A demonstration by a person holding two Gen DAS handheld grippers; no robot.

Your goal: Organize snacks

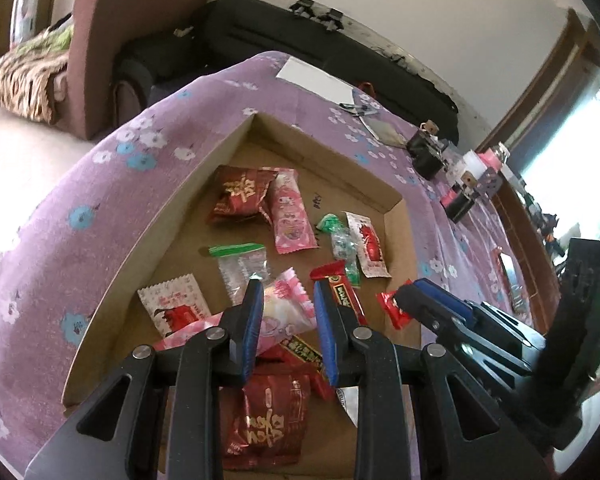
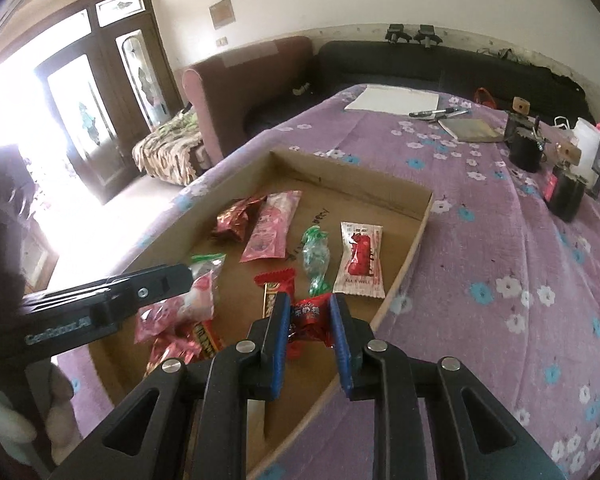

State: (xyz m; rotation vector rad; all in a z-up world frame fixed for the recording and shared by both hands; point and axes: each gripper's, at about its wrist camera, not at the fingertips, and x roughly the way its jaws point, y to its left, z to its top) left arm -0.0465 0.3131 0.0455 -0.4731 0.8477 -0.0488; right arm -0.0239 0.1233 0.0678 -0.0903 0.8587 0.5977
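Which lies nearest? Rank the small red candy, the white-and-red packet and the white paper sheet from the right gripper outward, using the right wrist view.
1. Small red candy: between the right gripper's fingers, over the box.
2. White-and-red packet: just beyond, inside the box by its right wall.
3. White paper sheet: at the far edge of the purple cloth.

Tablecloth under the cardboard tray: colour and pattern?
The tablecloth is purple with small white and blue flowers; clearest in the right wrist view.
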